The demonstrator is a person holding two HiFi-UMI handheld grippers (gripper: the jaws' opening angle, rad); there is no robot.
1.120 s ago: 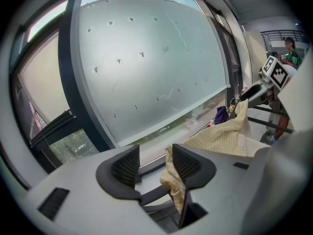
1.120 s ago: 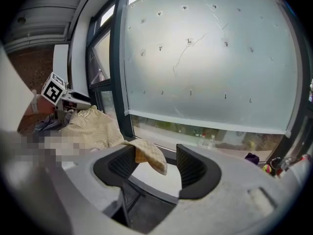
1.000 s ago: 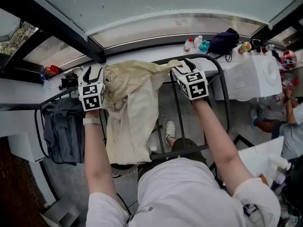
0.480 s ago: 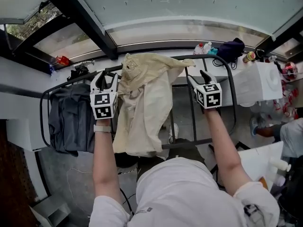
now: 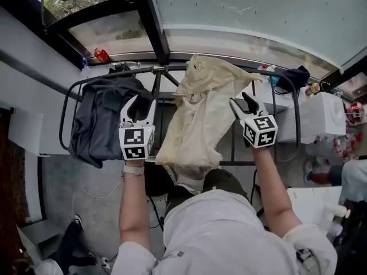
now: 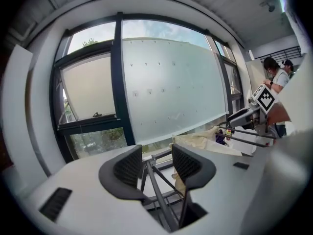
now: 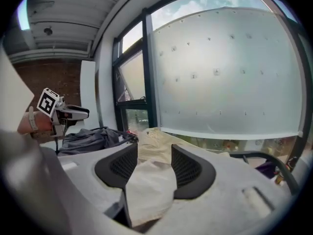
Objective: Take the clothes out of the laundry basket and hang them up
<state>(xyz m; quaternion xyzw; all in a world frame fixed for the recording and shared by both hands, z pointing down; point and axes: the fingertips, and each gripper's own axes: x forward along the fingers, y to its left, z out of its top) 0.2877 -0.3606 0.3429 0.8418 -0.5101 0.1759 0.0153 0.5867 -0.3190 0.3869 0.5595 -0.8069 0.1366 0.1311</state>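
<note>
Cream garment [image 5: 198, 113] draped over drying rack [image 5: 65, 116], mid-rack, hanging down the near side. Dark grey garment [image 5: 103, 119] bunched on the rack's left end. Left tongs [image 5: 140, 105] wide and empty, between the two garments. Right tongs [image 5: 243, 103] wide, just been closing slightly, at the cream garment's right edge. Cream cloth shows in the gap, pads not pressing.
</note>
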